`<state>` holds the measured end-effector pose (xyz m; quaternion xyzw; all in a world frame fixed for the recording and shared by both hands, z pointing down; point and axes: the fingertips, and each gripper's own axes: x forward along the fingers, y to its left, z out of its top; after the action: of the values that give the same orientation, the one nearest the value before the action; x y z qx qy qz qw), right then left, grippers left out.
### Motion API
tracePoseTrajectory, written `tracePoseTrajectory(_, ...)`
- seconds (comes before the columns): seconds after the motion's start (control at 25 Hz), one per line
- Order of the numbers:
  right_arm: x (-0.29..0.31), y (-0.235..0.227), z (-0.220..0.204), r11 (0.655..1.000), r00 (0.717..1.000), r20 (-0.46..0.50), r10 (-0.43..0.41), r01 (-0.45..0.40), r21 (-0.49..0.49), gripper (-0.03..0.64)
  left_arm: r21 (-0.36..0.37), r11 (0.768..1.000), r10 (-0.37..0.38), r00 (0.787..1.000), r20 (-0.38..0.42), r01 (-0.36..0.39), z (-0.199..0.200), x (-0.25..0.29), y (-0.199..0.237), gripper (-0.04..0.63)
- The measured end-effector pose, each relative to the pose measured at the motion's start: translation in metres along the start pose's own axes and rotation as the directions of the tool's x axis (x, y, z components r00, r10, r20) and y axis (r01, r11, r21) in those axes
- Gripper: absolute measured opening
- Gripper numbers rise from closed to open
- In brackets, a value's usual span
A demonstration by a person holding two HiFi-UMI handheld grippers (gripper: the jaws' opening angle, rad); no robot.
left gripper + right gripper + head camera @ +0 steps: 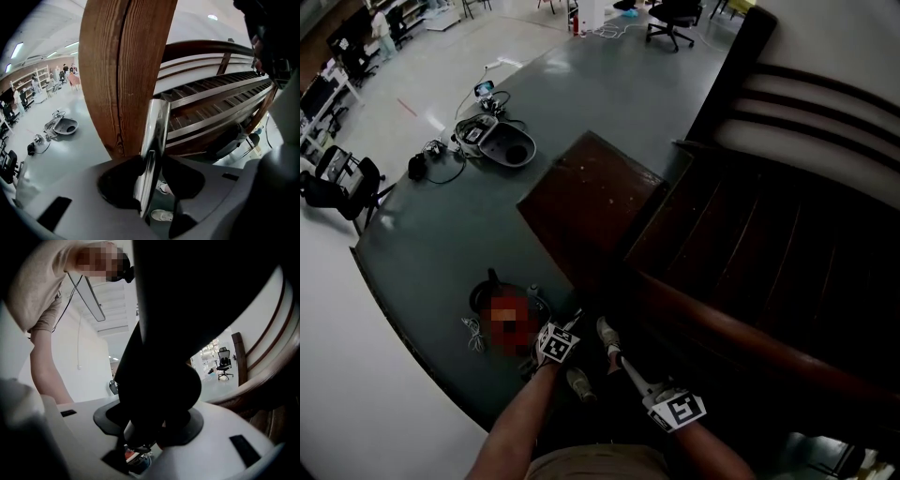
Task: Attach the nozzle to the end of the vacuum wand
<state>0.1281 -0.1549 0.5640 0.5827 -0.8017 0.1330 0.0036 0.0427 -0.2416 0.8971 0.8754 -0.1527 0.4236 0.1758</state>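
Because the shiny wand looks hard, light and slippery, the left gripper, clamped on its straight tube right between the jaws, should squeeze firmly, while the right gripper is clamped on a stiff black part, maybe the nozzle.

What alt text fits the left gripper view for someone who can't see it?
The left gripper is shut on a shiny metal vacuum wand that rises between its jaws. Behind it stand a thick wooden post and dark wooden slatted rails, with grey floor at left.
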Motion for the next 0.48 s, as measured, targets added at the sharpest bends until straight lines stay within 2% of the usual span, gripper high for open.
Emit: tracePoseTrajectory(0.48, 0.045, 0.071, -0.035, 0.993, 0.993, -0.029, 0.114, -0.113, 0.026, 0.188, -0.016, 0.999, 0.032, 0.994, 0.107, -0.031, -0.047, -0.094, -0.014, 0.163)
